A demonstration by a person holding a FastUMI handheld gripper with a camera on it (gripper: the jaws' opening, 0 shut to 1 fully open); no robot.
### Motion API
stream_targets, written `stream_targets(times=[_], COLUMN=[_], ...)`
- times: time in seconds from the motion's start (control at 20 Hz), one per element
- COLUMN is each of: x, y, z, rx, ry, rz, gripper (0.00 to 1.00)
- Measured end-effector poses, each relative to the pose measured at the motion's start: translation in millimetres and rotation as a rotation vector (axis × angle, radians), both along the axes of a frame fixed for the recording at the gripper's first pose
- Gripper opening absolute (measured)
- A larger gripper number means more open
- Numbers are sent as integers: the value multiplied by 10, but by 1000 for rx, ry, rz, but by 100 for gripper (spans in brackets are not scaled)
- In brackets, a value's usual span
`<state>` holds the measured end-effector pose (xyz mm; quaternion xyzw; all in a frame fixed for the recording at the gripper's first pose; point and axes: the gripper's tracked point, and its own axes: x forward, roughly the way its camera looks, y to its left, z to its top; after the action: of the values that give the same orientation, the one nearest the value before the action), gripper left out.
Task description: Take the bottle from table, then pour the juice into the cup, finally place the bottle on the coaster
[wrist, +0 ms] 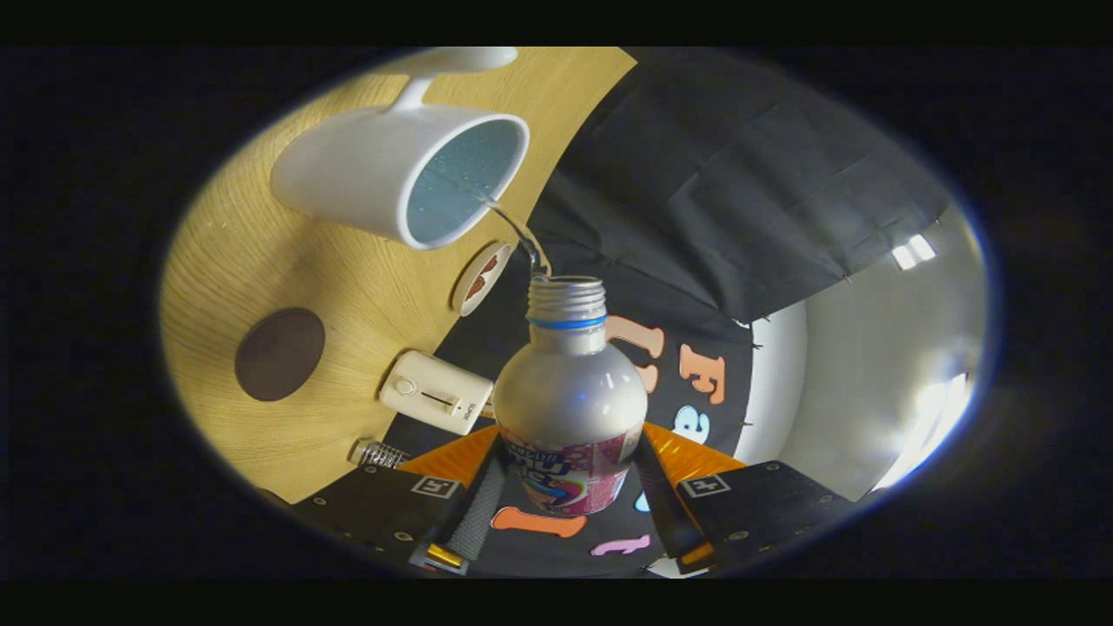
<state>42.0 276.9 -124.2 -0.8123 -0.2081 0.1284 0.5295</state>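
A clear plastic bottle (569,396) with a blue neck ring and a pink label sits between my two fingers, and my gripper (569,474) is shut on its lower body. The bottle is tipped over, its open mouth toward the white cup (383,169) on the wooden table (261,261). A thin clear stream (517,230) runs from the mouth over the cup's rim into the cup, which holds liquid. A dark round coaster (280,354) lies flat on the table, beside the cup and apart from it.
A white boxy device (435,391) with a dial lies on the table near my left finger. A small round disc with a red pattern (481,278) sits at the table's edge by the bottle's mouth. A metal spring-like piece (380,453) lies by the device.
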Motion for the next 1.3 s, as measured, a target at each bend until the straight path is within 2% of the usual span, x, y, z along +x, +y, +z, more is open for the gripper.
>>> stream_targets(times=[0.75,1.1,1.3], x=[-131,-130,-27], y=[130,104,12], z=[36,-216,-398], rx=[-37,47,197], ry=[-59,68,233], rz=[69,29,-48], gripper=[77,77,77])
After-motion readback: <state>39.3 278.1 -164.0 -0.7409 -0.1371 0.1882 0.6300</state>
